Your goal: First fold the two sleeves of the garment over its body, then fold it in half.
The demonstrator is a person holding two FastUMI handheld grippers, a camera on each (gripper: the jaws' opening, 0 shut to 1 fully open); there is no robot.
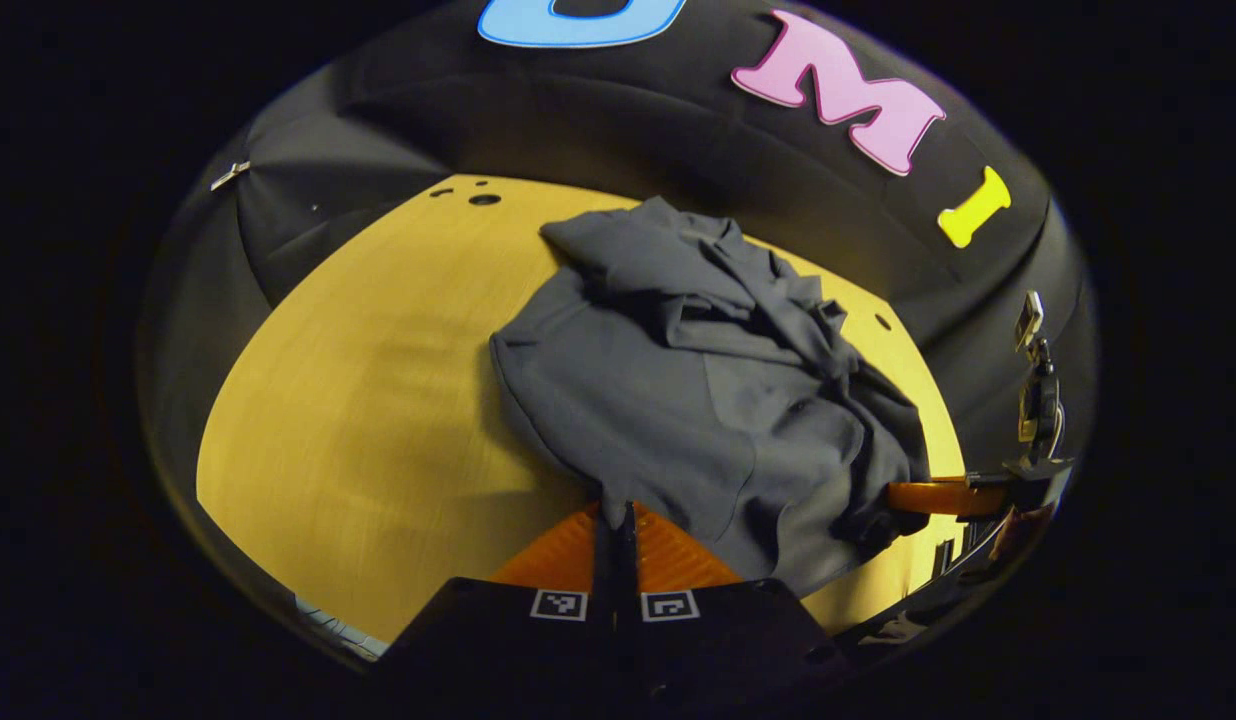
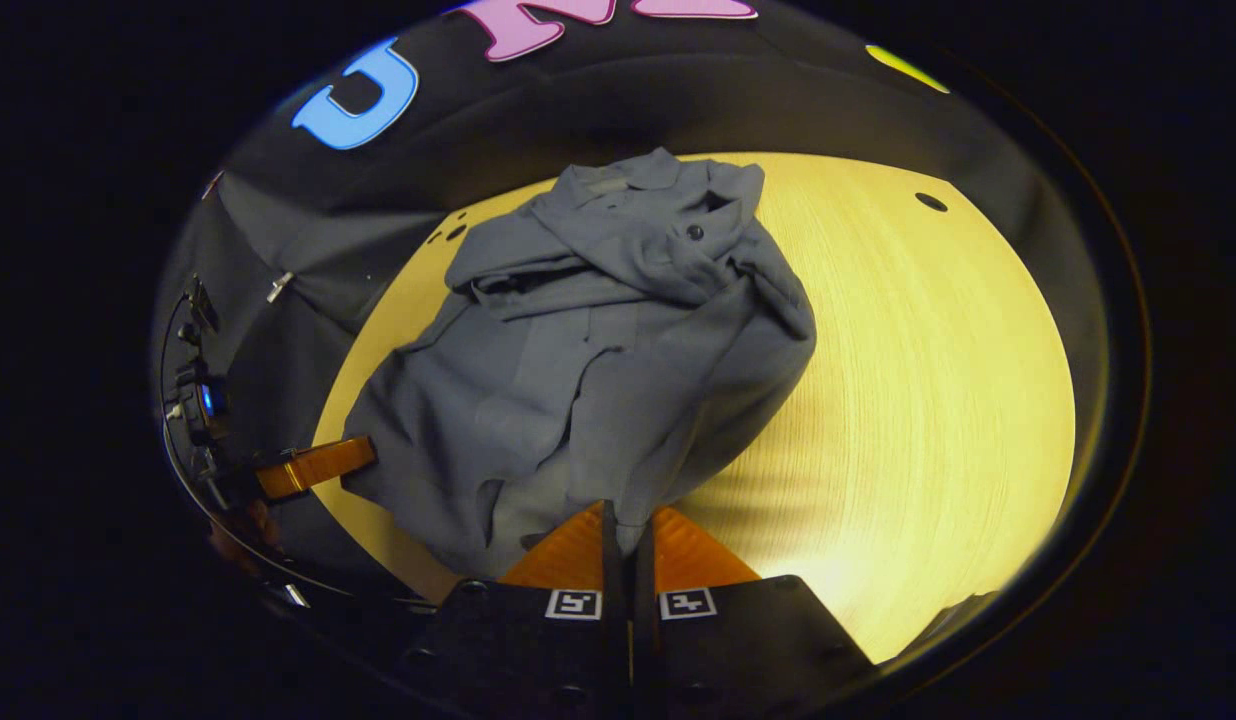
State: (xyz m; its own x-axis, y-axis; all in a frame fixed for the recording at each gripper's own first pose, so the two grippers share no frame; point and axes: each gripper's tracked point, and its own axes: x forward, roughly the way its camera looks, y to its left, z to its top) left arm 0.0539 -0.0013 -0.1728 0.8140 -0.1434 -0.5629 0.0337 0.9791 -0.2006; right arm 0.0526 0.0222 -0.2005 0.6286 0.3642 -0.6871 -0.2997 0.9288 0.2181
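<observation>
- Left gripper view: the garment (image 1: 698, 400), a dark grey shirt-like piece, lies bunched on the yellow wooden table (image 1: 358, 400), toward the far right of the board, with its collar end near the booth wall.
- The left gripper (image 1: 618, 520) sits at the garment's near hem, its two fingers drawn close together with a thin edge of cloth pinched between them; I judge it to be grasping the hem.
- Off to the right of this view the right gripper (image 1: 913, 497) reaches in at the other near corner, its finger buried in the folds.
- Right gripper view: the same garment (image 2: 598, 350) spreads from the near edge up to its collar at the far side, sleeves already heaped over the body, a small button showing near the top.
- The right gripper (image 2: 628, 525) has its fingers closed tight, with the lower hem caught between them, so it looks clenched on the cloth.
- The left gripper (image 2: 318, 465) shows at the left, at the garment's other near corner.
- Handling, as a judgement: the fabric looks light, soft and limp, so it will sag and drag between two held points. Taking hold at both hem corners, well apart, keeps the edge taut for the half fold. The loose sleeve layers could slide off if lifted quickly.
</observation>
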